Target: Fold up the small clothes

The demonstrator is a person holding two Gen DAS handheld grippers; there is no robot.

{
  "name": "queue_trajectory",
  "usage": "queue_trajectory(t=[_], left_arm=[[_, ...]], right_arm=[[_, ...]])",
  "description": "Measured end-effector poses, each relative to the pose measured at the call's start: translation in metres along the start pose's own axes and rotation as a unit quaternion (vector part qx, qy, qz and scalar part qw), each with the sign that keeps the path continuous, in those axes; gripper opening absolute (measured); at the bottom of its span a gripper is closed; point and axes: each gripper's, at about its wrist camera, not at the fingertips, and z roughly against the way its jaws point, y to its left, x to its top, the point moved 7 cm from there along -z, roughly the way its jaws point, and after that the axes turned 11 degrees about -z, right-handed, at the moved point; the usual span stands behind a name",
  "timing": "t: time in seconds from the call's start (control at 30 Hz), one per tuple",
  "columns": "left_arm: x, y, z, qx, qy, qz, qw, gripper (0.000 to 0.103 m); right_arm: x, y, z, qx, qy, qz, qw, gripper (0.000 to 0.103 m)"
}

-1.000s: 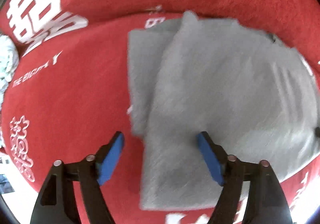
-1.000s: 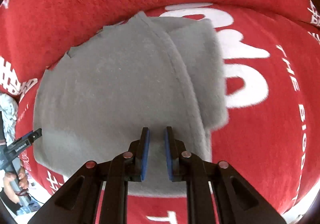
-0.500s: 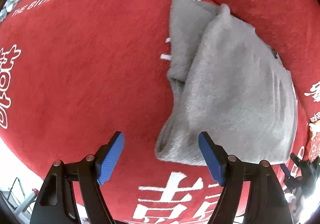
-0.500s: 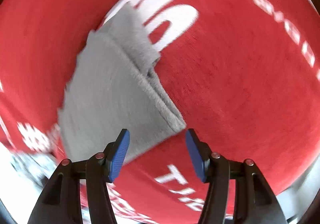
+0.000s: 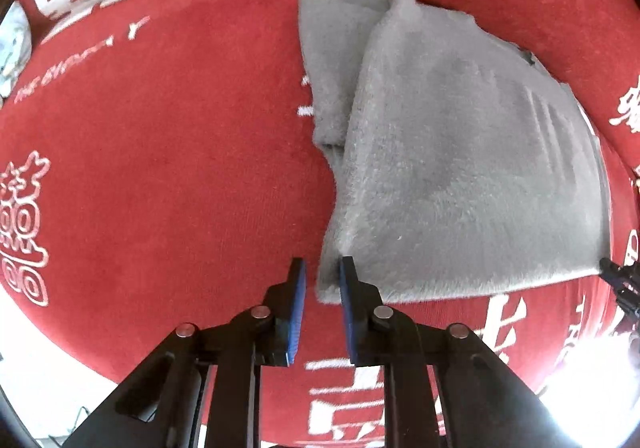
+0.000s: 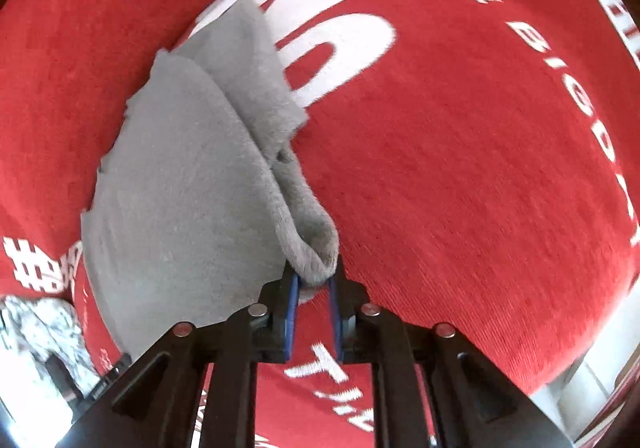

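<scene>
A folded grey fleece garment (image 5: 460,151) lies on a red cloth with white lettering. My left gripper (image 5: 322,280) has its blue pads closed on the garment's near left corner. In the right wrist view the same garment (image 6: 180,175) lies to the left. My right gripper (image 6: 314,282) is closed on its near right corner, where the folded edge curls up between the pads. A narrower under layer sticks out past the top layer at the far edge in both views.
The red cloth (image 5: 160,167) covers the whole surface and rises at the back. A pale patterned cloth (image 6: 44,328) lies at the left edge of the right wrist view. The right gripper's tip (image 5: 620,280) shows at the right of the left wrist view.
Both grippers were open half a second ago. Both have now closed on the garment's near corners, one on each.
</scene>
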Motion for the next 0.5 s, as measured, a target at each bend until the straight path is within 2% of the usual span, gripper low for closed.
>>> queue_trajectory(t=[0.13,0.2,0.27,0.37,0.5], left_arm=[[0.018,0.005,0.026,0.003,-0.032,-0.014,0.9994,0.019],[0.042,0.001,0.034,-0.003,-0.053,-0.023,0.9983,0.019],[0.064,-0.008,0.032,-0.01,-0.067,-0.032,0.9972,0.019],[0.097,-0.019,0.023,-0.01,-0.081,-0.042,0.9958,0.019],[0.117,-0.022,0.003,-0.014,-0.079,-0.03,0.9963,0.019]], right_arm=[[-0.003,0.01,0.016,-0.013,-0.033,0.011,0.999,0.014],[-0.007,0.024,0.023,-0.009,-0.043,0.036,0.998,0.014],[-0.016,0.04,0.028,-0.001,-0.041,0.072,0.997,0.014],[-0.025,0.078,0.014,0.007,-0.032,0.123,0.992,0.014],[-0.029,0.114,-0.012,0.017,-0.012,0.147,0.989,0.014]])
